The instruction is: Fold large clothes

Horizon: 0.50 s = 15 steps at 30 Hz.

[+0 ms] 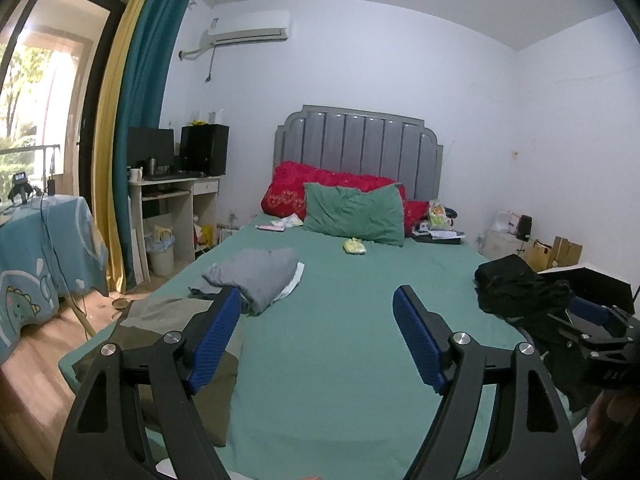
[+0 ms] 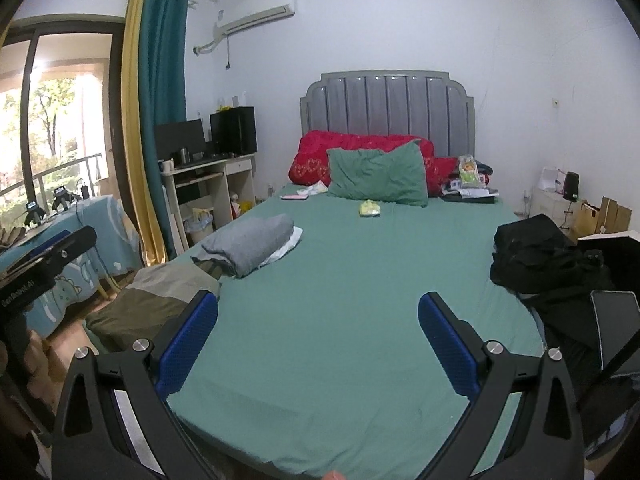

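A bed with a green sheet [image 1: 340, 320] [image 2: 340, 280] fills both views. A folded grey garment [image 1: 256, 274] [image 2: 250, 244] lies at its left side, and an olive folded garment [image 1: 168, 332] [image 2: 152, 304] lies nearer, at the left edge. A black heap of clothes [image 1: 516, 288] [image 2: 532, 256] sits at the right edge. My left gripper [image 1: 318, 300] is open and empty above the sheet's near part. My right gripper [image 2: 318, 308] is open and empty above the sheet too. The right gripper's body shows in the left wrist view [image 1: 592, 332].
Green pillow [image 1: 354, 214] and red pillows [image 1: 288, 188] lie by the grey headboard [image 1: 360, 144]. Small items clutter the bed's far part. A desk [image 1: 176, 200] and curtain [image 1: 136, 140] stand left. A table with a blue cloth [image 1: 40, 248] is at the far left. A tablet [image 2: 616, 332] lies at right.
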### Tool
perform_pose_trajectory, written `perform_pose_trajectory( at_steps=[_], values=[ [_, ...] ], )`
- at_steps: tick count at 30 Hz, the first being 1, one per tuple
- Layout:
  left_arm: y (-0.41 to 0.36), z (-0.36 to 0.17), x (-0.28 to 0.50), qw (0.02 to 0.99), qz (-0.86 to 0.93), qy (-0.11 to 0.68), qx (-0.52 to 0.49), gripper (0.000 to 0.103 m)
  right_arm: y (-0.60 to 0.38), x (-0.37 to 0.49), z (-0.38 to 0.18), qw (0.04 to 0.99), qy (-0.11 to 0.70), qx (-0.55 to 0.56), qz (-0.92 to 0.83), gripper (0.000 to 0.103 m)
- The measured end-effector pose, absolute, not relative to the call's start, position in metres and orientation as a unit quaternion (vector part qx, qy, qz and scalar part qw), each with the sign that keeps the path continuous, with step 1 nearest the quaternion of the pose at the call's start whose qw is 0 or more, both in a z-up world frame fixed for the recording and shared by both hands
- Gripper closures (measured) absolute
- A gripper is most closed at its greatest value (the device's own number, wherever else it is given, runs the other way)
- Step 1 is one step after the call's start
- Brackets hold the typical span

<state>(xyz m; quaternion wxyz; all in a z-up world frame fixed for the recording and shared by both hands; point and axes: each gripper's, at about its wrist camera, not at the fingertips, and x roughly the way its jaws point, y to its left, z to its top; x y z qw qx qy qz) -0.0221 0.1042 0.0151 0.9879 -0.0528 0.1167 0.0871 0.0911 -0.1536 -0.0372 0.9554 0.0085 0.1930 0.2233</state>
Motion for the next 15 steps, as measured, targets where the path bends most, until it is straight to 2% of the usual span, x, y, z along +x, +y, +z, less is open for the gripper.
perform_pose_trajectory(
  at_steps=[15],
  values=[
    [0.111,0.003,-0.006,0.985,0.073,0.142,-0.057,0.022,-0.151,0.105,-0.052,0.951,0.223,0.016,0.215,0.003]
  ],
)
